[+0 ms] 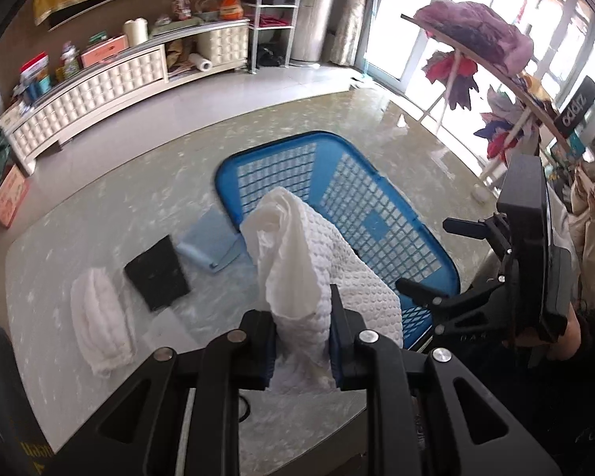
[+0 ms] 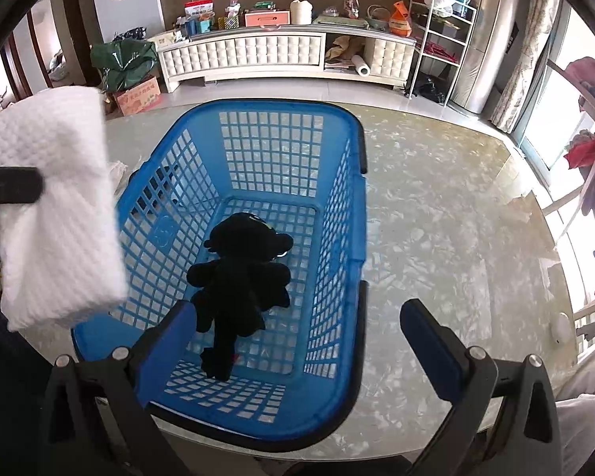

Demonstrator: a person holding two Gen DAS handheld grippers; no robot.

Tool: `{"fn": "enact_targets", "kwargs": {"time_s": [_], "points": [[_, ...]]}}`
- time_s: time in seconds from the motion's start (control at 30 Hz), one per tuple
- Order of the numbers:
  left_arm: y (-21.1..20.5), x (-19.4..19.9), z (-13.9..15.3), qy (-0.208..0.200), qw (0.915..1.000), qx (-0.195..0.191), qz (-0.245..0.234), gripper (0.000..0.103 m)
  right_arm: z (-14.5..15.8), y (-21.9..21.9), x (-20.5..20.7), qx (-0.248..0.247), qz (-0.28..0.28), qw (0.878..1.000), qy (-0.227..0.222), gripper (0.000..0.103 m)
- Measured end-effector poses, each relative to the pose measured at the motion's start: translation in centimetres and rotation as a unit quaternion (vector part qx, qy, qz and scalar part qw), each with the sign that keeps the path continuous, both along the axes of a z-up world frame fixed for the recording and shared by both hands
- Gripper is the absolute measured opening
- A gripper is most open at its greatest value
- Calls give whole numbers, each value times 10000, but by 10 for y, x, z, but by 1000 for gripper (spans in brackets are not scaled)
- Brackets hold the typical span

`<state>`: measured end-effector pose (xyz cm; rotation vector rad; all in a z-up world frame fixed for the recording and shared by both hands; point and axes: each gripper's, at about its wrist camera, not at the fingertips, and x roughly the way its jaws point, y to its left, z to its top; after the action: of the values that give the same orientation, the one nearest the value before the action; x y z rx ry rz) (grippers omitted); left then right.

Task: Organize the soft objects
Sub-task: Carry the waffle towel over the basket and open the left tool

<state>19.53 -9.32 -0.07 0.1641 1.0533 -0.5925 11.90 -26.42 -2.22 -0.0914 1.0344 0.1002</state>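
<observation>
So the left gripper (image 1: 302,333) at the bottom middle of its own view is clamped on a white waffle-weave towel (image 1: 313,261), which bunches up and droops over toward the blue basket (image 1: 380,214) just behind it. The right gripper (image 2: 293,329) sits at the bottom of its view with jaws spread wide and nothing in them, hanging over the basket's near end. Inside, a black plush toy (image 2: 238,273) lies on the mesh floor, center frame. Left of the basket on the marbled table (image 1: 99,218) there's a light blue folded cloth (image 1: 214,242), a black square cloth (image 1: 156,273) (or maybe a pad, hard to tell), and a rolled white towel (image 1: 99,325) at lower left.
</observation>
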Motion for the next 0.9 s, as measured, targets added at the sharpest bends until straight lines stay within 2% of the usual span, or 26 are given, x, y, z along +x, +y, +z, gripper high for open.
{"fn": "enact_targets", "kwargs": {"time_s": [0.23,0.33,0.5,0.9], "points": [[-41,13,-24,105,9972,401,-617,20,-3,-14,-3,217,-95,9997,-17,103],[-52,18,-37,168,9957,418,-804,20,-4,-19,-3,311,-122,9994,-15,103],[-66,25,-57,295,9934,533,-976,20,-8,-23,0,423,-163,9990,32,103],[-83,30,-87,297,9878,892,-1239,21,-13,-22,5,412,-160,9989,182,103]]}}
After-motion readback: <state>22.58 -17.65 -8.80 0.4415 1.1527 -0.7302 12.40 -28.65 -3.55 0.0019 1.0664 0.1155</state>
